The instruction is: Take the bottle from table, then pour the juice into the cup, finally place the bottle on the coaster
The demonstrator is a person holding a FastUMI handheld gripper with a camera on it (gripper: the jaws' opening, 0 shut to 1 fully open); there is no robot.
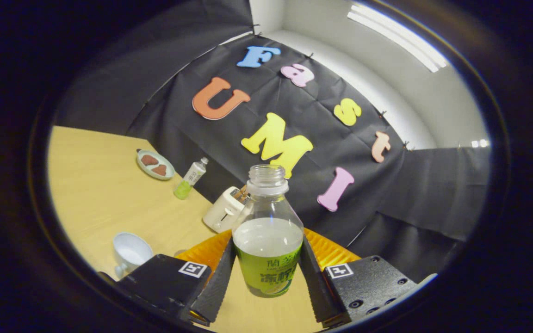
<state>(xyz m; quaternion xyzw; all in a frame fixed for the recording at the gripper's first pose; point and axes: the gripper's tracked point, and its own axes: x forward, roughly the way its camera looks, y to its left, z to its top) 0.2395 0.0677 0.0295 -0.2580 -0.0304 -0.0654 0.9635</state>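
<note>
Between my gripper's (267,277) fingers I had the open bottle (268,231) clamped, orange coaster (329,252) behind, cup (130,254) off left.

The one camera rides on the gripper (266,277) and looks forward along its two fingers at the lower middle of the frame. It is tilted, very near the bottle (267,236) at centre, with the table (95,185) at left.
</note>
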